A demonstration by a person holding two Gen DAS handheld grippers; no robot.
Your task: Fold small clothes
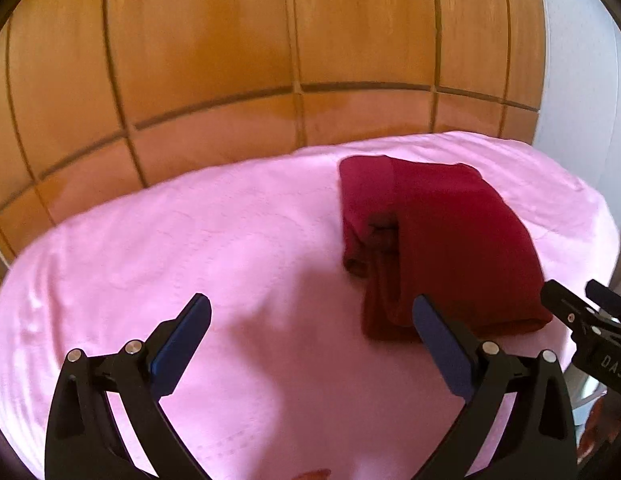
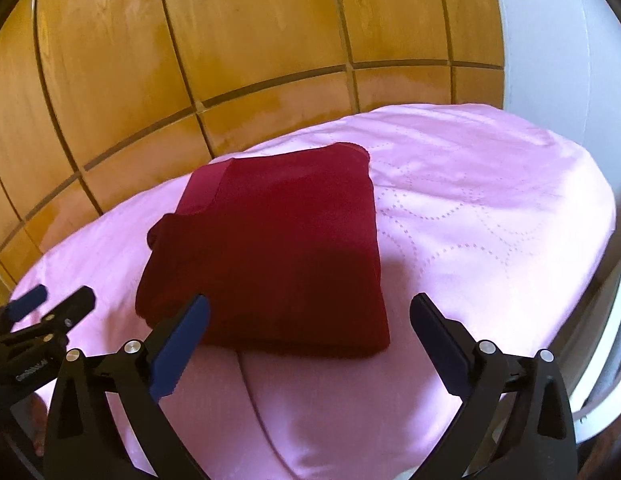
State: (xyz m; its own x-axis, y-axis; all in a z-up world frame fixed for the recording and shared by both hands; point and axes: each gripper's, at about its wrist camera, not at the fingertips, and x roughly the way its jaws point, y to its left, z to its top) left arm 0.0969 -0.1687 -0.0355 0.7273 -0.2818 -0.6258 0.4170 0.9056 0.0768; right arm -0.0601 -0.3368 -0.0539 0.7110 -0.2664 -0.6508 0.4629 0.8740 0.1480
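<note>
Left wrist view: my left gripper [image 1: 310,308] gapes wide beside the folded red garment [image 1: 438,240] on the pink quilt [image 1: 190,240]. My right gripper [image 2: 310,308] is equally wide, over the garment's near edge, wooden wardrobe [image 2: 230,40] behind.

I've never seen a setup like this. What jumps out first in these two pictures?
A dark red garment, folded into a neat block, lies on a pink quilted cover, against glossy orange-brown wooden panels behind. At the bottom of each view, two black fingers with blue pads stand wide apart and hold nothing: the left gripper just left of the garment's near end, the right gripper at its near edge.
</note>
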